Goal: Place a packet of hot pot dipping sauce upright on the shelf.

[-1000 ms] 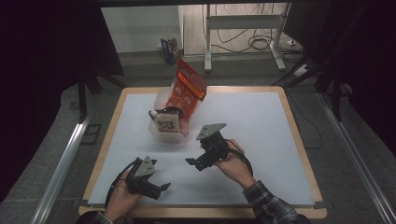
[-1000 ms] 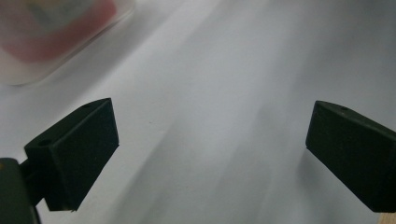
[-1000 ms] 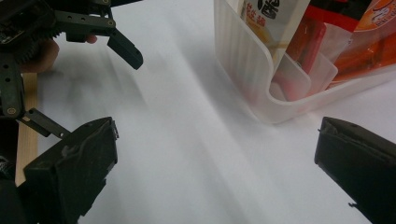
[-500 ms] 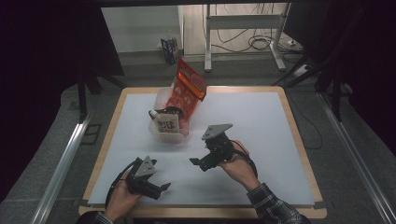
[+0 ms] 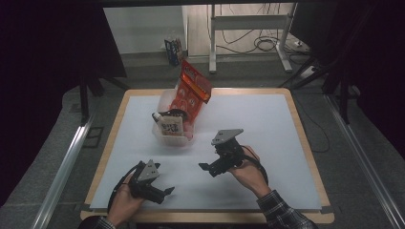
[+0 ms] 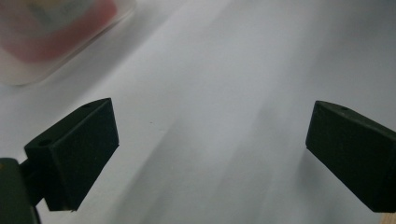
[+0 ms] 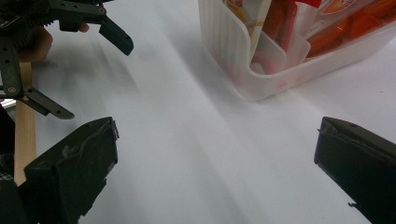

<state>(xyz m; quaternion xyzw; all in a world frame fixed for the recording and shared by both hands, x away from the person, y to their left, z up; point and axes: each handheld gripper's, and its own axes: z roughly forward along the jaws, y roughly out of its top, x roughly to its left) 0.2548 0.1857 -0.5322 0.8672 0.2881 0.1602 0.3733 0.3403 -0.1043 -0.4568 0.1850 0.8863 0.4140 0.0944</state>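
Two grippers low over the white table (image 5: 267, 119), both w/ jaws spread wide and nothing between them: we see the left gripper (image 5: 165, 192) near the front edge, the right gripper (image 5: 204, 168) a bit farther in, toward the middle. Clear plastic bin (image 5: 165, 138) sits well apart from both, at the table's far-left part, packed w/ snack packs; a red pouch (image 5: 191, 90) sticks up tilted from it.

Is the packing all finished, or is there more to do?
Snack packets already stand in the clear bin. Both grippers, left and right, are open and hold nothing, low over the white mat. I see nothing loose left to pack, so it looks nearly finished.
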